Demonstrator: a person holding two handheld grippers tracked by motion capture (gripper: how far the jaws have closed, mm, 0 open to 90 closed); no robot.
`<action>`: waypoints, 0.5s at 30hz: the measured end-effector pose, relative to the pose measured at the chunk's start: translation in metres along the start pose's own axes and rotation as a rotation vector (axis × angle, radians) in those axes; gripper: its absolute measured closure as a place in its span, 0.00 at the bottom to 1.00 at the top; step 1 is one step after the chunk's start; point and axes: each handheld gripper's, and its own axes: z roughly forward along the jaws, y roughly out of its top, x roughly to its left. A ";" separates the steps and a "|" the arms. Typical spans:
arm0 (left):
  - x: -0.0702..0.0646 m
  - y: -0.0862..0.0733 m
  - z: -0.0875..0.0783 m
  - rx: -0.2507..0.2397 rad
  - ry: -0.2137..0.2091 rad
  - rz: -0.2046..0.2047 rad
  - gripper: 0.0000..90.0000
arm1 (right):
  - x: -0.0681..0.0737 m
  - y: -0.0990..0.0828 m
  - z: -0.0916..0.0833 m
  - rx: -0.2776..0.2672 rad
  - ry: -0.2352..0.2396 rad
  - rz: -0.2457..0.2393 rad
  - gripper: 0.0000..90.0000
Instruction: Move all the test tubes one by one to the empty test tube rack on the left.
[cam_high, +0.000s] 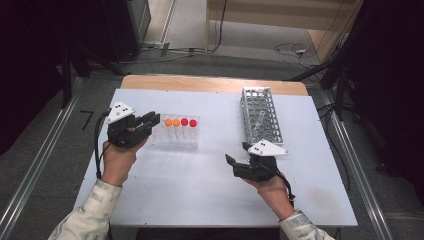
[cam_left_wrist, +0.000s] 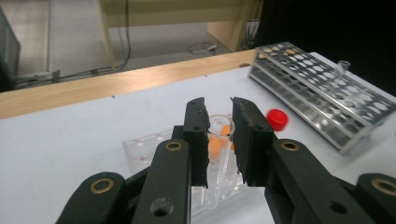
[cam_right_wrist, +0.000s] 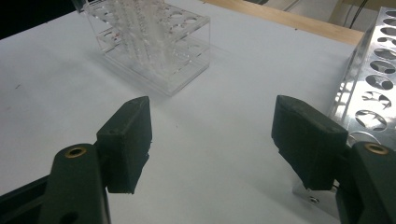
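Note:
My left gripper (cam_high: 151, 119) (cam_left_wrist: 219, 106) sits at the left end of a clear acrylic rack (cam_high: 176, 137) (cam_left_wrist: 140, 154) (cam_right_wrist: 156, 44). Its jaws are shut on a clear uncapped tube (cam_left_wrist: 217, 158) that stands at that end of the rack. Two orange-capped tubes (cam_high: 172, 122) and two red-capped tubes (cam_high: 189, 122) stand in the rack's back row; one red cap (cam_left_wrist: 276, 119) shows past the jaws. My right gripper (cam_high: 236, 151) (cam_right_wrist: 217, 140) is open over bare table, between the acrylic rack and a metal rack (cam_high: 261, 115) (cam_right_wrist: 373, 84).
The metal rack (cam_left_wrist: 322, 88) lies lengthwise at the right of the white table (cam_high: 200, 175) and holds one clear tube (cam_high: 260, 118) (cam_left_wrist: 343, 65). A wooden strip (cam_high: 210, 83) runs along the far edge. Cables lie on the floor beyond.

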 end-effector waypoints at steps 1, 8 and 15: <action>0.001 0.001 0.001 -0.003 0.006 0.000 0.85 | 0.000 0.000 0.000 0.001 -0.003 0.003 0.31; 0.007 0.002 0.017 -0.011 0.055 0.013 0.85 | -0.002 0.000 -0.001 0.002 -0.009 0.007 0.31; 0.010 -0.001 0.028 0.006 0.071 0.020 0.85 | -0.006 -0.001 -0.002 0.002 -0.017 0.011 0.31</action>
